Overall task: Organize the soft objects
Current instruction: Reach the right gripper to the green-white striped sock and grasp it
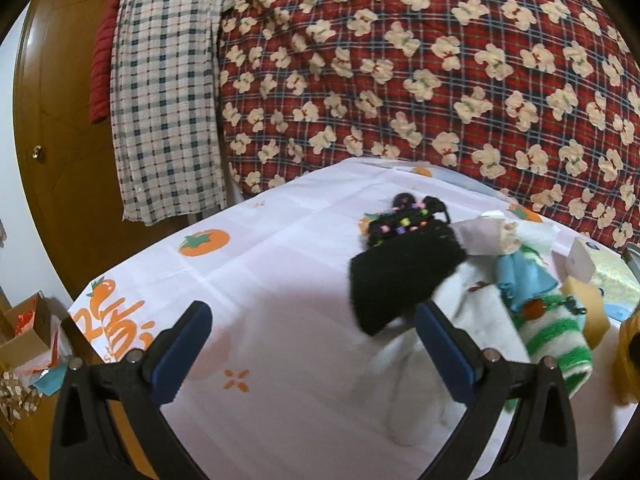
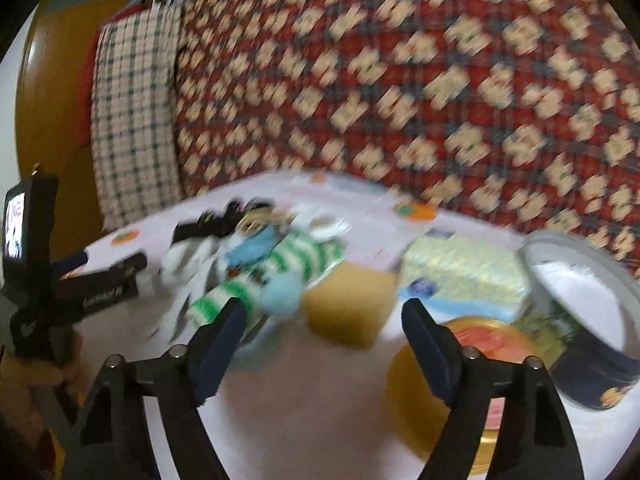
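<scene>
Left gripper [image 1: 312,326]: jaws wide apart, nothing between them, hovering over bare tablecloth [image 1: 260,264] on the counter. Probably aimed at the left edge of the pile, to take the nearest item first.

Pile of soft items, centre right of the left view: black knitted piece [image 1: 400,276] with coloured beads lying on top of a white cloth [image 1: 460,304]. Just beside it to the right, a green-and-white striped sock [image 1: 560,340] with a blue cloth [image 1: 520,280] across it. All heaped and overlapping, not yet sorted.

Right gripper [image 2: 322,322]: jaws open fairly wide, empty; view blurred. Left fingertip near the sock's toe end, contact not discernible. Yellow sponge [image 2: 348,304] ahead between the jaws, likely the next pick.

Further right: a wrapped packet [image 2: 464,272], a gold round tin [image 2: 420,392], and an open dark round tin [image 2: 592,292] tilted on its side, likely the container for the sorted items.
</scene>
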`<action>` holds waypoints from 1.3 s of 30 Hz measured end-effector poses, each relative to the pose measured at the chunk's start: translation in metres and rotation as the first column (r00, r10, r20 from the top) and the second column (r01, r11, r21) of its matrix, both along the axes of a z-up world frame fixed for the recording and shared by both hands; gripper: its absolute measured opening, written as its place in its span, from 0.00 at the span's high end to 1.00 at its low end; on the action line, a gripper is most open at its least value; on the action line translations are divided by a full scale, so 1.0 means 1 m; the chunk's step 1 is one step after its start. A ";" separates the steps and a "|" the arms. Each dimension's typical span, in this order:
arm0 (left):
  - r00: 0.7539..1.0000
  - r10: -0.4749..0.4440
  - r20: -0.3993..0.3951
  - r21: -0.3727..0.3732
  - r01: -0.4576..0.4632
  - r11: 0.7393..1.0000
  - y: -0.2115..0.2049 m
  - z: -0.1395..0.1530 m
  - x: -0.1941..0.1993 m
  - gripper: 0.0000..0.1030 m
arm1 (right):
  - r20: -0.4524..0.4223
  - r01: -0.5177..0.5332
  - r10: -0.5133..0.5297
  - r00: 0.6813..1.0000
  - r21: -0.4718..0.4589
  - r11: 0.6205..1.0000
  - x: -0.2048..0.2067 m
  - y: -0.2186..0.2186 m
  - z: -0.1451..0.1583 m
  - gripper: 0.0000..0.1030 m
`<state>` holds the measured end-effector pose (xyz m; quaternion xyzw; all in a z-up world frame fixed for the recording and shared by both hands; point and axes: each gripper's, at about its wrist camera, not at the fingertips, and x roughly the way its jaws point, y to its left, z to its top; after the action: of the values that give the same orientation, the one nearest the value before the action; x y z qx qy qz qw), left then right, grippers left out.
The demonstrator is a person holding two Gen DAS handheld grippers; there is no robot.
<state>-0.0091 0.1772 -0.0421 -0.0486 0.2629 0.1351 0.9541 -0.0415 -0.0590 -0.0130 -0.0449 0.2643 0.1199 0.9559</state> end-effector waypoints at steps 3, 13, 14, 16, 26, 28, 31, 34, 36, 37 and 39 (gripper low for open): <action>1.000 0.016 -0.008 -0.020 -0.016 1.000 0.011 -0.004 -0.001 0.01 | -0.062 -0.035 0.038 0.997 0.054 0.998 0.008 0.008 -0.005 0.24; 1.000 -0.005 -0.002 0.005 0.005 1.000 0.016 -0.001 -0.004 0.06 | -0.331 0.005 0.095 0.939 0.289 0.957 0.060 0.040 -0.043 0.24; 1.000 -0.017 -0.007 0.004 0.017 1.000 0.016 -0.001 -0.004 0.06 | -0.348 0.015 0.099 0.932 0.309 0.951 0.065 0.040 -0.045 0.24; 0.999 -0.040 -0.016 0.007 0.040 0.999 0.015 -0.001 -0.004 0.06 | -0.339 0.028 0.093 0.936 0.335 0.942 0.071 0.039 -0.044 0.25; 0.985 -0.169 -0.042 0.003 0.169 0.986 -0.005 -0.001 -0.004 0.06 | -0.341 -0.071 0.227 0.912 0.414 0.907 0.054 0.013 -0.044 0.76; 0.976 -0.212 -0.044 -0.013 0.211 0.977 -0.014 0.002 -0.004 0.06 | -0.319 -0.113 0.253 0.913 0.397 0.911 0.040 0.006 -0.040 0.76; 0.958 -0.280 -0.053 -0.055 0.278 0.959 -0.028 0.003 -0.002 0.06 | -0.272 -0.158 0.266 0.925 0.362 0.919 0.018 -0.007 -0.033 0.76; 0.946 -0.316 -0.072 -0.070 0.312 0.948 -0.044 0.000 0.003 0.06 | -0.204 -0.164 0.234 0.951 0.311 0.936 0.001 -0.020 -0.024 0.76; 0.938 -0.330 -0.109 -0.070 0.324 0.944 -0.055 -0.005 0.008 0.06 | -0.168 -0.170 0.227 0.959 0.301 0.938 -0.003 -0.025 -0.020 0.76; 0.934 -0.334 -0.129 -0.069 0.327 0.942 -0.060 -0.007 0.011 0.06 | -0.156 -0.174 0.230 0.961 0.306 0.936 -0.004 -0.027 -0.018 0.76; 0.927 -0.333 -0.170 -0.060 0.327 0.943 -0.067 -0.012 0.017 0.06 | -0.132 -0.185 0.237 0.963 0.319 0.930 -0.008 -0.029 -0.017 0.76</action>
<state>0.0081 0.1101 -0.0538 -0.0062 0.3536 -0.0275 0.9350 -0.0495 -0.0882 -0.0298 0.0846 0.3160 0.2646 0.9072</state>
